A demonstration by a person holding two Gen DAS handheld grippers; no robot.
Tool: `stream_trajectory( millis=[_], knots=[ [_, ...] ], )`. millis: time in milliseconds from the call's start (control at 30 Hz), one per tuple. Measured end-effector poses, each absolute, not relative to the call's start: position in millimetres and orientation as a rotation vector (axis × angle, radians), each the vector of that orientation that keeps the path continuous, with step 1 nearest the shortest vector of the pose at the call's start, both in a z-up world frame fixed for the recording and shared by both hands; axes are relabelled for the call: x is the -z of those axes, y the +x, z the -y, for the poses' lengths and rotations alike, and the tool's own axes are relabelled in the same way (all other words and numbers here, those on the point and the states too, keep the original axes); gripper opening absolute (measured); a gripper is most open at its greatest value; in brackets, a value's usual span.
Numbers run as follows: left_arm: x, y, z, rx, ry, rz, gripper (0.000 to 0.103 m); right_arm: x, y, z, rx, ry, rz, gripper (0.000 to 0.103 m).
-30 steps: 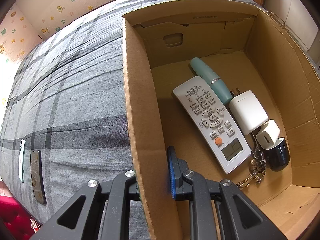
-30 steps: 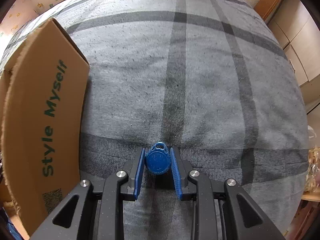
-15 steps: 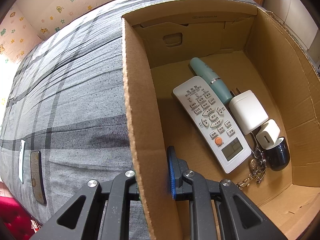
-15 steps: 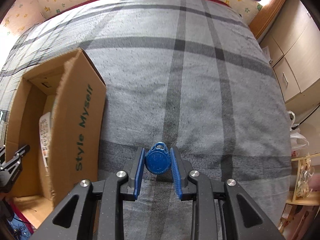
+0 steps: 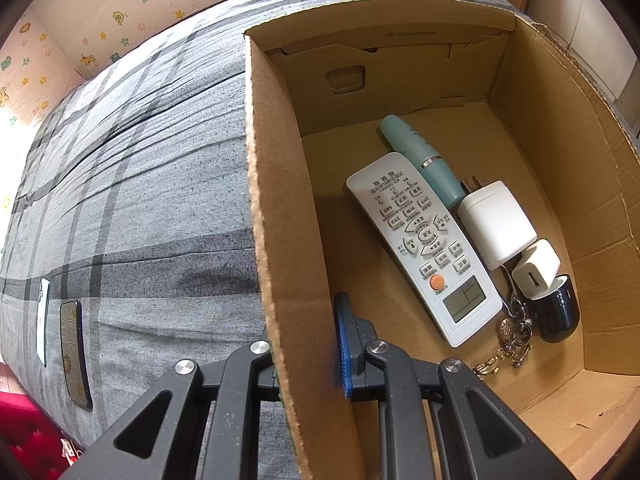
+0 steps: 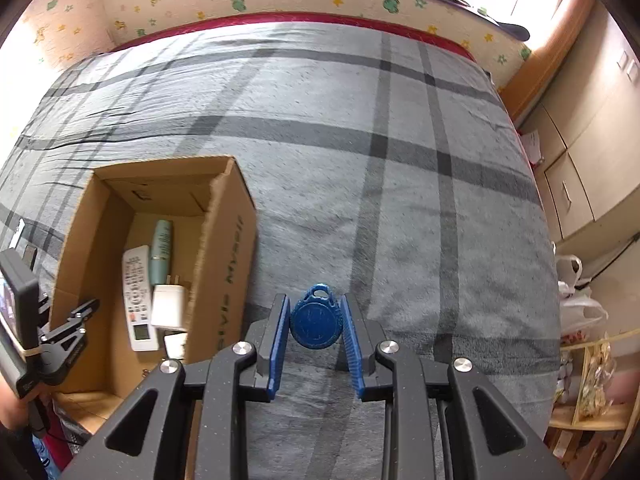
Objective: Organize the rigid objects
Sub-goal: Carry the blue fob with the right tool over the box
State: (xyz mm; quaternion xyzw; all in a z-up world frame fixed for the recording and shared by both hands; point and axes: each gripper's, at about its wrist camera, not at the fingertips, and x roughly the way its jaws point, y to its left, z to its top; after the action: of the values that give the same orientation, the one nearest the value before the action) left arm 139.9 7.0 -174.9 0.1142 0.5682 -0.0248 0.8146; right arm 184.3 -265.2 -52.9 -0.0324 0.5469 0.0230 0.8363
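My right gripper [image 6: 316, 320] is shut on a blue key fob [image 6: 317, 322] and holds it high above the grey plaid bed [image 6: 380, 184], to the right of the cardboard box [image 6: 224, 248]. My left gripper [image 5: 304, 344] is shut on the left wall of the box [image 5: 276, 240], one finger inside and one outside. Inside the box lie a white remote [image 5: 424, 244], a teal tube [image 5: 420, 160], a large white charger [image 5: 494, 224], a small white charger [image 5: 536, 268], a dark round object [image 5: 558, 312] and a keychain [image 5: 510, 336].
A phone [image 5: 74, 352] and a white flat object [image 5: 42, 324] lie on the bed left of the box. Wooden cabinets [image 6: 580, 168] and a shelf [image 6: 592, 380] stand right of the bed. A patterned wall [image 6: 240, 0] runs behind it.
My right gripper has risen well above the bed with the blue fob, so the box interior now shows at the left. My left gripper has not moved.
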Motion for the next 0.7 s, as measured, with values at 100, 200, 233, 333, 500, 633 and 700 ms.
stream_trajectory(
  millis=[100, 200, 233, 333, 500, 633, 700],
  knots=[
    [175.1, 140.0, -7.1, 0.053, 0.241, -1.213, 0.017, 44.5, 183.7, 255.4, -0.066, -0.077, -1.145, 0.027],
    [174.7, 139.9, -7.9, 0.054, 0.24, -1.213, 0.017, 38.2, 183.6, 244.5, -0.086, -0.087, -1.132, 0.027],
    [174.5, 139.7, -8.2, 0.054, 0.238, -1.212, 0.017, 35.5, 183.5, 239.7, -0.095, -0.091, -1.127, 0.027],
    [174.1, 139.2, -8.8, 0.055, 0.238, -1.212, 0.017, 31.3, 183.8, 228.9, -0.114, -0.099, -1.119, 0.027],
    [173.6, 139.0, -9.2, 0.054, 0.235, -1.213, 0.017, 27.4, 184.3, 209.2, -0.153, -0.107, -1.111, 0.027],
    [173.1, 138.4, -9.4, 0.055, 0.232, -1.212, 0.017, 28.7, 184.3, 191.4, -0.188, -0.115, -1.114, 0.027],
    [172.4, 138.2, -9.7, 0.055, 0.23, -1.212, 0.017, 30.4, 184.4, 183.6, -0.202, -0.118, -1.116, 0.027]
  ],
)
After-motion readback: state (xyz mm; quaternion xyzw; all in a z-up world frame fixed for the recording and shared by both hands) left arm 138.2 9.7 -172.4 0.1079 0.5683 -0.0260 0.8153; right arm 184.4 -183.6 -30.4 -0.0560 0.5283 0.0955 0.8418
